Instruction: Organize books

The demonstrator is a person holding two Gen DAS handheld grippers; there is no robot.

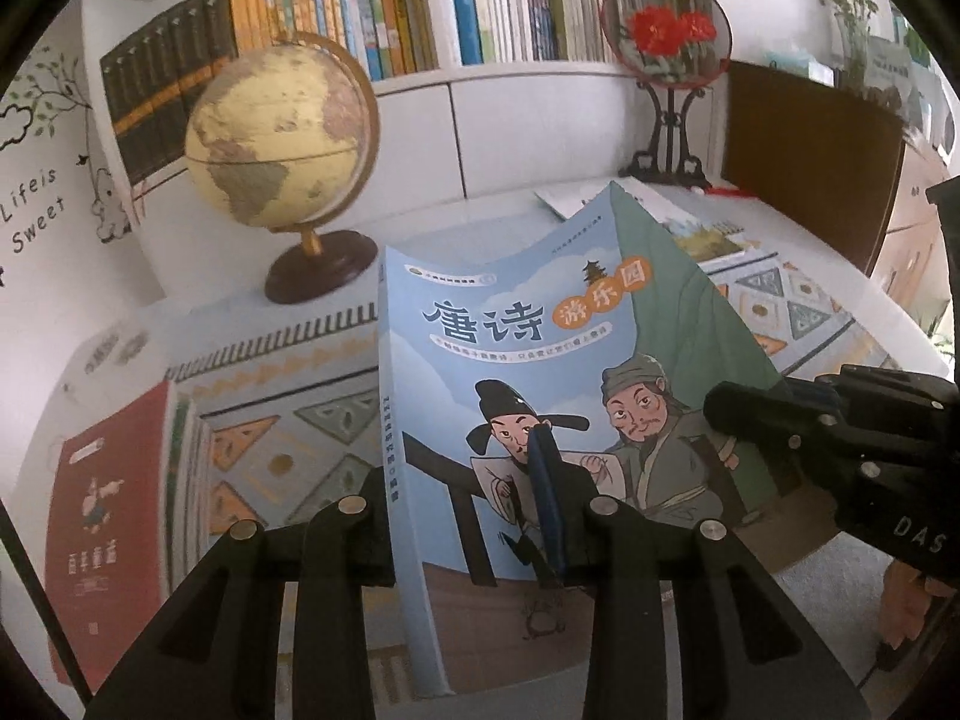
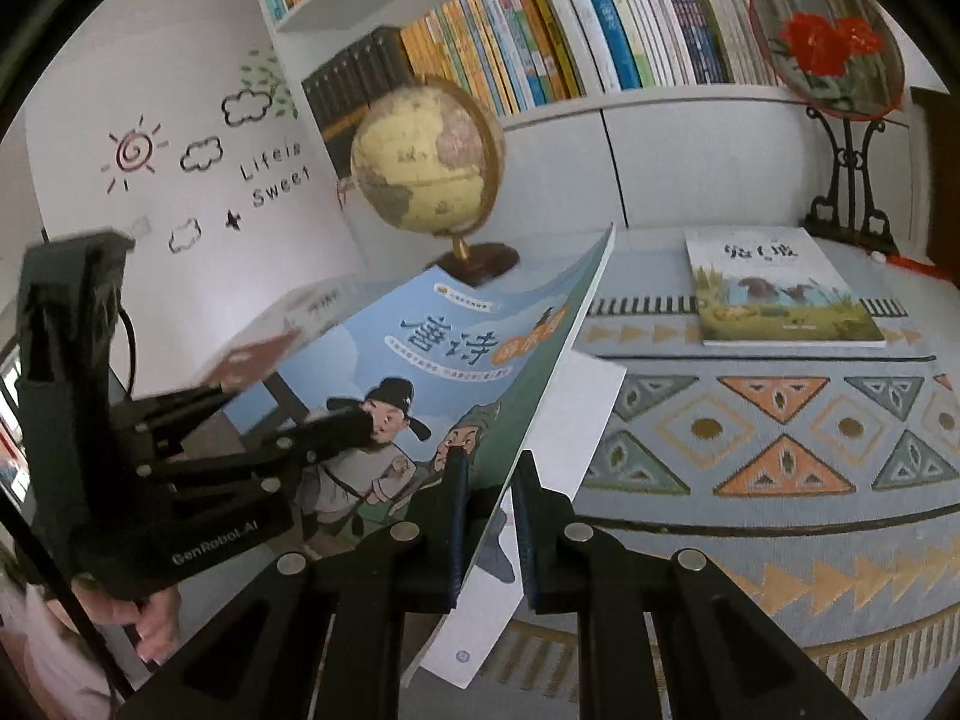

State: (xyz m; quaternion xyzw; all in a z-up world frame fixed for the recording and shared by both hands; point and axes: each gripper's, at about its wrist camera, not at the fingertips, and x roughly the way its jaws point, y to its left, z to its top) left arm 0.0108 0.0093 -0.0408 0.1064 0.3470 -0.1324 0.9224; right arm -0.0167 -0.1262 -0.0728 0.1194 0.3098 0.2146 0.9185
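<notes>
A light blue paperback (image 1: 510, 330) with two cartoon men on its cover is held tilted above the table by both grippers. My left gripper (image 1: 462, 468) is shut on its lower part near the spine; one blue-padded finger (image 1: 543, 498) presses on the cover and the other is hidden behind the book. In the right wrist view my right gripper (image 2: 492, 459) is shut on the book's (image 2: 420, 348) outer edge, and a white page (image 2: 564, 450) hangs loose below. Each gripper shows in the other's view: right gripper (image 1: 738, 414), left gripper (image 2: 336, 420).
A patterned cloth (image 2: 780, 420) covers the table. On it lie a red book (image 1: 102, 510) at the left and a landscape-cover book (image 2: 774, 288) at the back. A globe (image 1: 282, 138) and a round fan on a stand (image 2: 828, 42) stand before the full bookshelf (image 1: 420, 0).
</notes>
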